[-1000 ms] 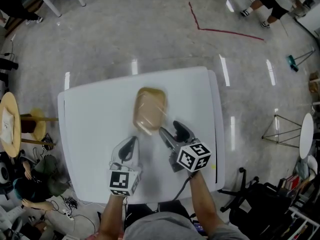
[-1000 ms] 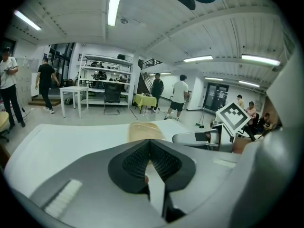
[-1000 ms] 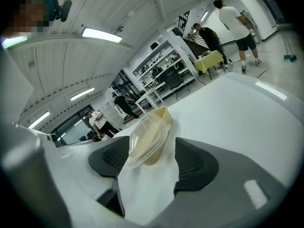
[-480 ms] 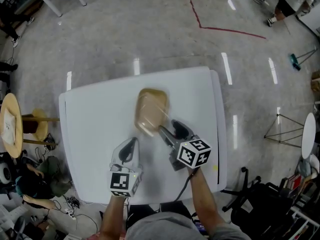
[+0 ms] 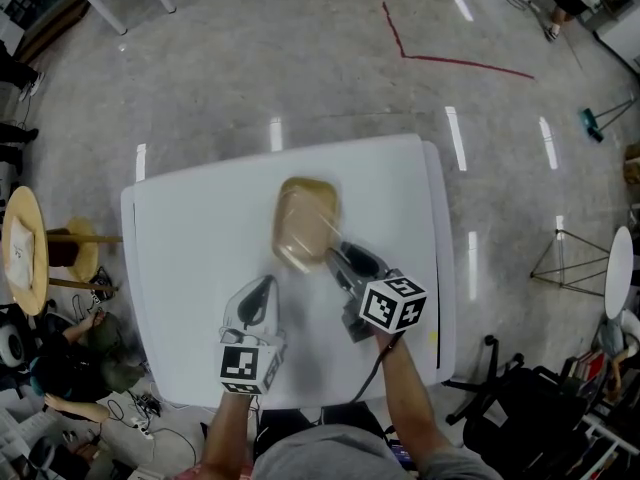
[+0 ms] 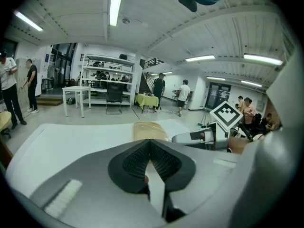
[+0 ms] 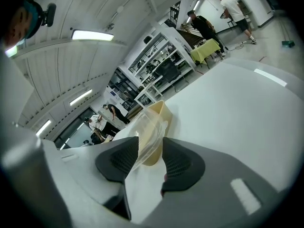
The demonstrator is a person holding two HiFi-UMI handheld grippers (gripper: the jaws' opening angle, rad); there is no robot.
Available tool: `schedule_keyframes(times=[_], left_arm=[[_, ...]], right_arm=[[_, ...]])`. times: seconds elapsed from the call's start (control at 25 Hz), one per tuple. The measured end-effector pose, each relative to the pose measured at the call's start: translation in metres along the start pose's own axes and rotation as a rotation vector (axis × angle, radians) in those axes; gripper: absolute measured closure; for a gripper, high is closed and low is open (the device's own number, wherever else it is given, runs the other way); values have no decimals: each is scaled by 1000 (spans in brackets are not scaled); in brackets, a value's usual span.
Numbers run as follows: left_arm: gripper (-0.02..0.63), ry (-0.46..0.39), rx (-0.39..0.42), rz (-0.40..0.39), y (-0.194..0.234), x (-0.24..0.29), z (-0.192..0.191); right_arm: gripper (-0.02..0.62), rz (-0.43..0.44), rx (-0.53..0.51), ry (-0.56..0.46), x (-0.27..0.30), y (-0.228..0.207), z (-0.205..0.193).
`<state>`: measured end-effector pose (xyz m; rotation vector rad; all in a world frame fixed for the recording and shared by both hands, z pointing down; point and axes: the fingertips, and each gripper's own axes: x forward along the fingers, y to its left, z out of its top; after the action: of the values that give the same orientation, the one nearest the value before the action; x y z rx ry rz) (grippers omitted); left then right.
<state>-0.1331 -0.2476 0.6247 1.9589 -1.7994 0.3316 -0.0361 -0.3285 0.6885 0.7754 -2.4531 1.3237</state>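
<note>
A beige tray-shaped container [image 5: 305, 223] with a clear lid [image 7: 146, 129] lies near the middle of the white table [image 5: 190, 228]. My right gripper [image 5: 335, 254] reaches its near right corner, and its jaws stand close together on the lid's rim [image 7: 149, 144]. My left gripper [image 5: 262, 286] rests to the left, nearer the front edge, shut with nothing between its pads [image 6: 149, 144]. In the left gripper view the container [image 6: 148, 130] lies straight ahead, with the right gripper's marker cube [image 6: 226, 118] to its right.
A round wooden side table [image 5: 20, 248] and a stool stand left of the white table. A tripod [image 5: 570, 263] and a black chair [image 5: 520, 398] stand at the right. Red tape [image 5: 450, 63] runs across the grey floor. People stand far back by shelves [image 6: 102, 80].
My right gripper's jaws have narrowed onto the lid's rim and moved slightly toward the container. The left gripper has stayed where it was. People in the background have walked on.
</note>
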Motion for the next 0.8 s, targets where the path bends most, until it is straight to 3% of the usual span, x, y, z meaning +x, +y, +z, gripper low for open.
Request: schedule_keyframes(times=[0.8], left_arm=[[595, -24, 12, 14, -1, -20, 5]], right_arm=[[540, -16, 35, -41, -14, 7, 4]])
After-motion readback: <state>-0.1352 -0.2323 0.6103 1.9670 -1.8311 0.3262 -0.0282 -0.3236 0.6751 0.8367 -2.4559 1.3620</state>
